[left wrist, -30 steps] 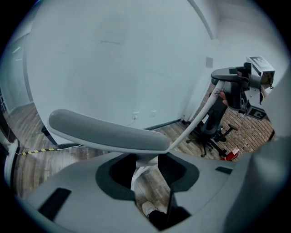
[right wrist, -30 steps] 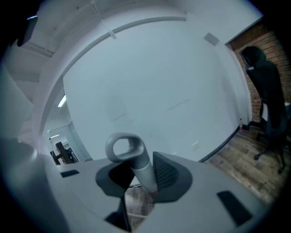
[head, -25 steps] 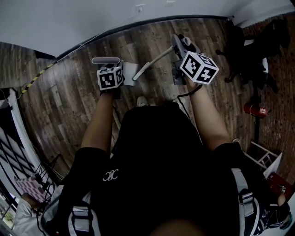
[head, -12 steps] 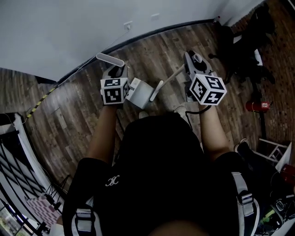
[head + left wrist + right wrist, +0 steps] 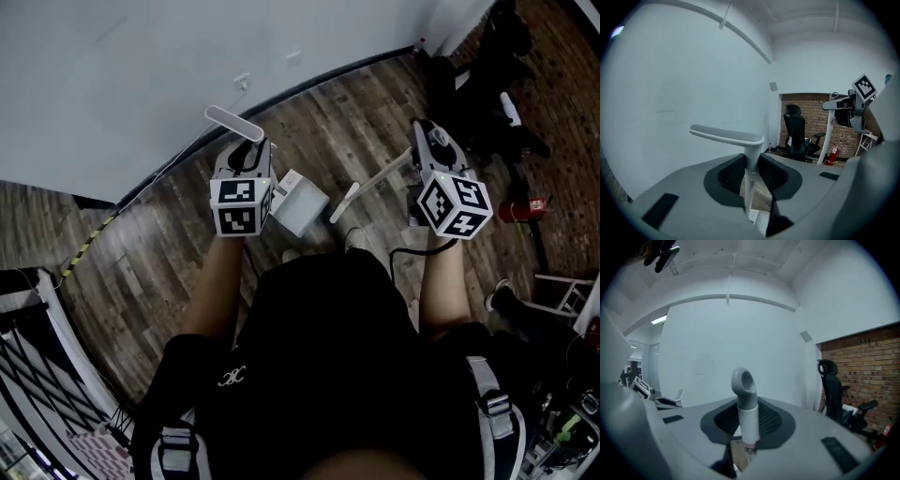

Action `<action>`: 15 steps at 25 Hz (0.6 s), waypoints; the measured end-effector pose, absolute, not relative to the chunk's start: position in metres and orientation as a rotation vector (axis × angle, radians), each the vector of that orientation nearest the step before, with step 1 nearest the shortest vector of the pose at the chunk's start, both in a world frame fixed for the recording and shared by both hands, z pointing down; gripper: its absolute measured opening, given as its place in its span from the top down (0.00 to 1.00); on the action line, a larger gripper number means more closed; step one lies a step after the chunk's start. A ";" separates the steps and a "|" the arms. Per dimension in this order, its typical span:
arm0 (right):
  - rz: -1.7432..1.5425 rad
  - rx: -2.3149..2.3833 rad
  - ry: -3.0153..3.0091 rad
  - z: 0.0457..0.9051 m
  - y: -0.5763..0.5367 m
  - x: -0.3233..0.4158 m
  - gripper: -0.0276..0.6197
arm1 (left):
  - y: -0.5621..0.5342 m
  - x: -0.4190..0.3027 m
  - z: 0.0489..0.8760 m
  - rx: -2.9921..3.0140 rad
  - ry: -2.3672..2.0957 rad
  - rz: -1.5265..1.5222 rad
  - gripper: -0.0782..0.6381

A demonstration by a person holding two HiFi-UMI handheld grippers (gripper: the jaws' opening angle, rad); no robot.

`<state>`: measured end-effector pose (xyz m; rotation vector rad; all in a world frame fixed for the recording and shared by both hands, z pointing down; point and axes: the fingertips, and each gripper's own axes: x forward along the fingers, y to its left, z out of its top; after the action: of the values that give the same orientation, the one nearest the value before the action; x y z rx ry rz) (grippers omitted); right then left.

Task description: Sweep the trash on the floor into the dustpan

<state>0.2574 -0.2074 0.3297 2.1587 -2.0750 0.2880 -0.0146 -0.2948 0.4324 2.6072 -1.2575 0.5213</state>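
My left gripper [image 5: 242,167] is shut on the thin stem of a white dustpan [image 5: 301,202], whose grey crossbar handle [image 5: 234,123] sticks up above the jaws. In the left gripper view the stem [image 5: 749,176] runs between the jaws, with the crossbar [image 5: 726,134] above them. My right gripper [image 5: 434,157] is shut on a white broom pole [image 5: 375,178] that slants down to the floor by the person's shoes. In the right gripper view the pole [image 5: 749,423] stands between the jaws, topped by a grey loop [image 5: 743,382]. No trash shows in any view.
A white wall [image 5: 141,66] runs across the back above the dark wood floor [image 5: 150,262]. Black office chairs [image 5: 487,94] and a red fire extinguisher [image 5: 521,209] stand at the right by a brick wall [image 5: 843,136]. Yellow-black tape [image 5: 89,251] lies at the left.
Both grippers keep their hold. In the head view the hands, dustpan and broom have shifted right and down, and the wall now fills more of the view.
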 end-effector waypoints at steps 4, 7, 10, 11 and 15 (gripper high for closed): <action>0.265 2.164 -2.039 0.333 -0.203 0.280 0.83 | -0.297 0.016 0.414 2.662 -1.257 0.507 0.76; 0.260 2.158 -2.030 0.338 -0.205 0.298 0.84 | -0.300 0.039 0.400 2.692 -1.273 0.497 0.76; 0.258 2.161 -2.030 0.341 -0.204 0.319 0.84 | -0.304 0.060 0.390 2.701 -1.294 0.491 0.76; 0.259 2.164 -2.030 0.342 -0.205 0.326 0.84 | -0.306 0.065 0.388 2.699 -1.304 0.489 0.76; 0.268 2.175 -2.024 0.345 -0.208 0.344 0.84 | -0.318 0.073 0.382 2.670 -1.355 0.479 0.76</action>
<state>0.3440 -0.2076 0.3450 2.1748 -2.0236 0.2677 0.0726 -0.3180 0.3820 2.6697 -1.3551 0.4789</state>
